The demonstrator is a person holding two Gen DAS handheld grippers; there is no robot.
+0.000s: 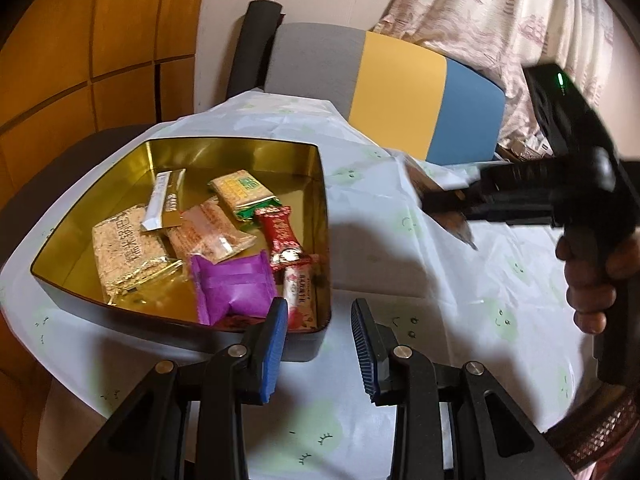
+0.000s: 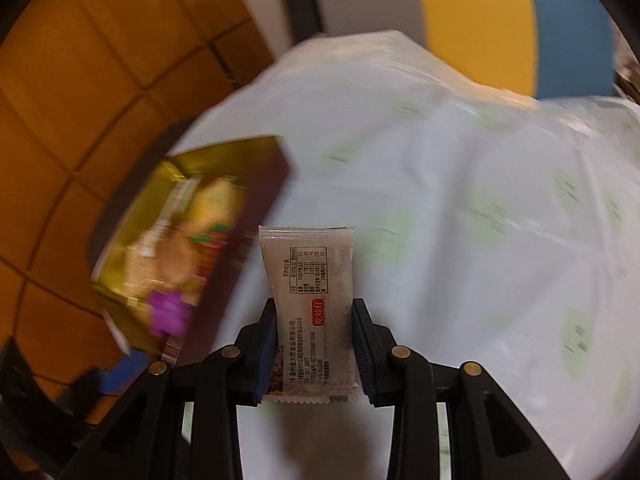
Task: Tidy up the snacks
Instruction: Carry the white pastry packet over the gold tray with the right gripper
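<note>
A gold-lined tin (image 1: 240, 148) sits on the table's left and holds several wrapped snacks, among them a purple packet (image 1: 234, 286), a red candy (image 1: 280, 236) and a green-edged cracker pack (image 1: 240, 188). My left gripper (image 1: 320, 312) is open and empty, just at the tin's near right corner. My right gripper (image 2: 314, 320) is shut on a whitish snack packet (image 2: 308, 280) with printed text and holds it above the tablecloth, right of the tin (image 2: 256, 152). In the left wrist view the right gripper (image 1: 444, 204) comes in from the right, its snack blurred.
A pale tablecloth (image 1: 400, 248) with green face prints covers the table. A chair with grey, yellow and blue panels (image 1: 400, 92) stands behind it. A floral curtain (image 1: 500, 12) hangs at the back right, and an orange panelled wall (image 1: 80, 40) is on the left.
</note>
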